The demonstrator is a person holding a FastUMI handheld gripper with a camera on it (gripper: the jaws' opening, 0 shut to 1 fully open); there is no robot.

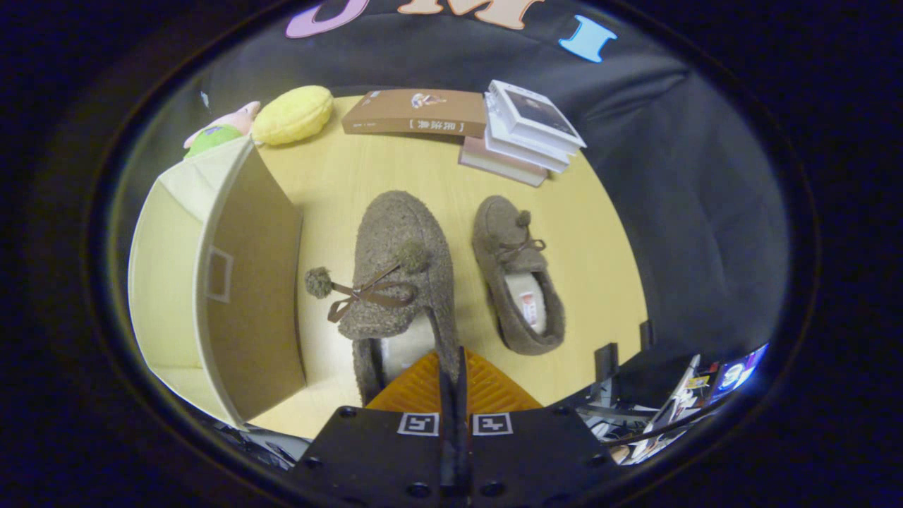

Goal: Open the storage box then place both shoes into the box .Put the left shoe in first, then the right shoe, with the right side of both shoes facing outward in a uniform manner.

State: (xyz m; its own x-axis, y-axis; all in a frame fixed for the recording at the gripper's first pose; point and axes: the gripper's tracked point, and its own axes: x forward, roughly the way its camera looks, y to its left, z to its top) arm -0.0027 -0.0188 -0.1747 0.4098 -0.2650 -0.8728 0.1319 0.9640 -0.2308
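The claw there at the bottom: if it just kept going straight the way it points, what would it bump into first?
The claw is shut on the heel rim of the nearer fuzzy brown slipper, so it already touches it. Straight on lies that slipper's upper with its bow, then bare table, then probably the brown book; depth is unclear.

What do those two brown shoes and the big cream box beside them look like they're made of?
The shoes, one pinched at its rim by the shut gripper and the other beside it, look like nubbly boucle or wool-type fabric: curly matte pile, pompoms, pale fleecy lining. The box looks like cloth-covered board: flat stiff panels, dull finish. That is a guess from looks alone.
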